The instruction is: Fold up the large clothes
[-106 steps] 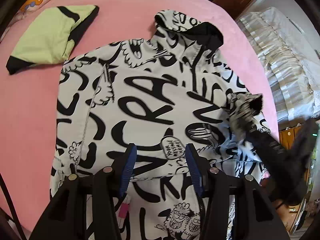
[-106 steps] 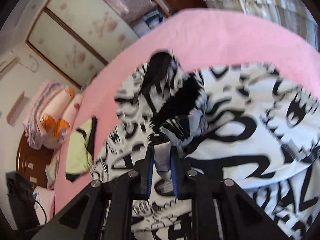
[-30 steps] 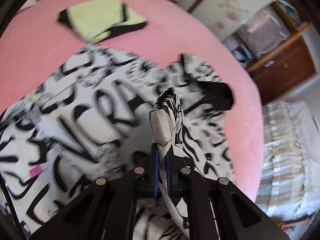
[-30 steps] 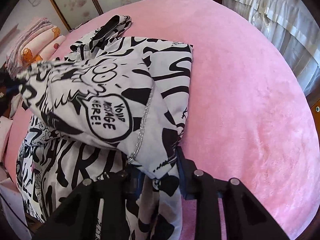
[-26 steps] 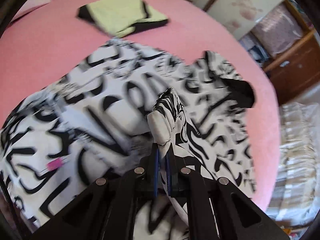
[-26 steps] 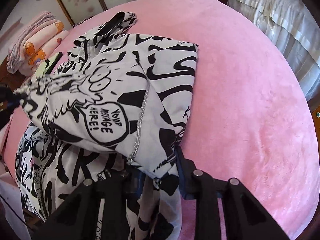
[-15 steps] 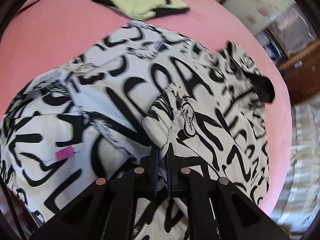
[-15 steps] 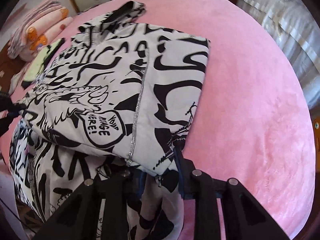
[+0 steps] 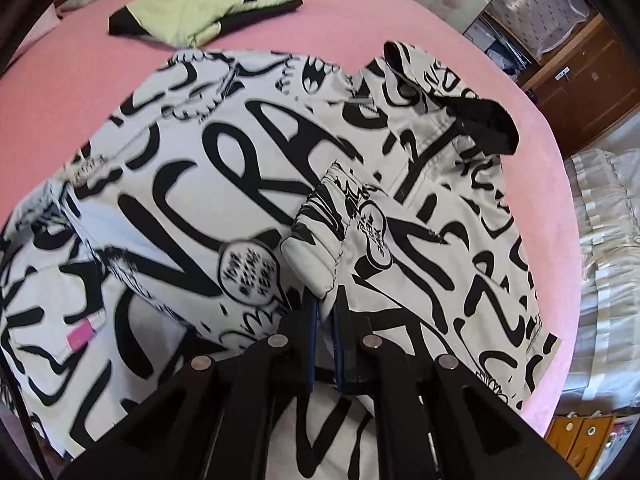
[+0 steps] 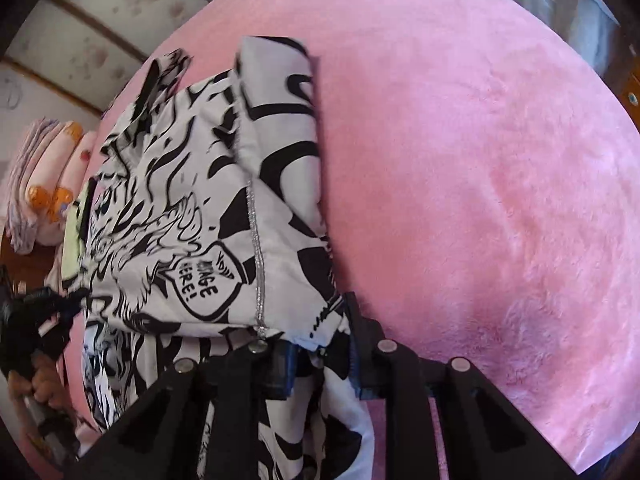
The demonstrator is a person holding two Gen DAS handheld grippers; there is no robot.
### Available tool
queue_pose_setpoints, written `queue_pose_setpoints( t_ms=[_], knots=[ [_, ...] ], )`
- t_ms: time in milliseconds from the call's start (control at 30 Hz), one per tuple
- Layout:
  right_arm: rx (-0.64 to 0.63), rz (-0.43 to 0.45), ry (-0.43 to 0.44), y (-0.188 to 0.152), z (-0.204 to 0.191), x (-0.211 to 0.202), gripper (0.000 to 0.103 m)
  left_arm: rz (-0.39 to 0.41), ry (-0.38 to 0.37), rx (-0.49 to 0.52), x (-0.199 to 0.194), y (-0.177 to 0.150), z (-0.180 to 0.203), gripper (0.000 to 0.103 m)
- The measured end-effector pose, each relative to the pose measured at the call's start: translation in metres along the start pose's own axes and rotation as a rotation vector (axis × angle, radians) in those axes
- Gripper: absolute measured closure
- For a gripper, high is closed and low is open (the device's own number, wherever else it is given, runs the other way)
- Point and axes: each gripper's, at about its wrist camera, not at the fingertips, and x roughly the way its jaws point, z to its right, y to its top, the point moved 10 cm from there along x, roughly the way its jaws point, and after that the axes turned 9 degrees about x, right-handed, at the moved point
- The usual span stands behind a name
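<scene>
Hem folded hoodward, jacket (image 9: 248, 168) shorter.

- The jacket (image 9: 248, 168) is smooth woven cloth, white with black print, with a slight sheen and a silver metal-looking zipper (image 10: 258, 256).
- The bed cover (image 10: 500, 168) is pink, fuzzy plush cloth, matt.
- The folded green garment (image 9: 200, 14) is soft matt cloth.
- Each tool (image 9: 325, 320) is matt black plastic with small shiny metal screws.
- The cabinet (image 9: 576, 64) is brown wood.

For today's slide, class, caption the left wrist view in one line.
Left tool shut on a sleeve cuff above the printed hoodie on pink bedding.
</scene>
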Motion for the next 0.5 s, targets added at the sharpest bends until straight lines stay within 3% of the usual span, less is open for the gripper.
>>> queue_pose_setpoints(
  t_ms=[233, 433, 500],
  knots=[
    [-0.103, -0.058, 0.062, -0.01, -0.019, -0.009, 0.074, -0.006, 0.044, -0.001, 0.003, 0.009, -0.016, 0.098],
    [-0.112, -0.126, 0.088, -0.01, -0.022, -0.016, 0.072, 0.003, 0.077, 0.007, 0.005, 0.006, -0.021, 0.097],
    [-0.118, -0.156, 0.103, -0.011, -0.024, -0.019, 0.066, 0.003, 0.102, -0.001, 0.005, 0.005, -0.029, 0.097]
  ],
)
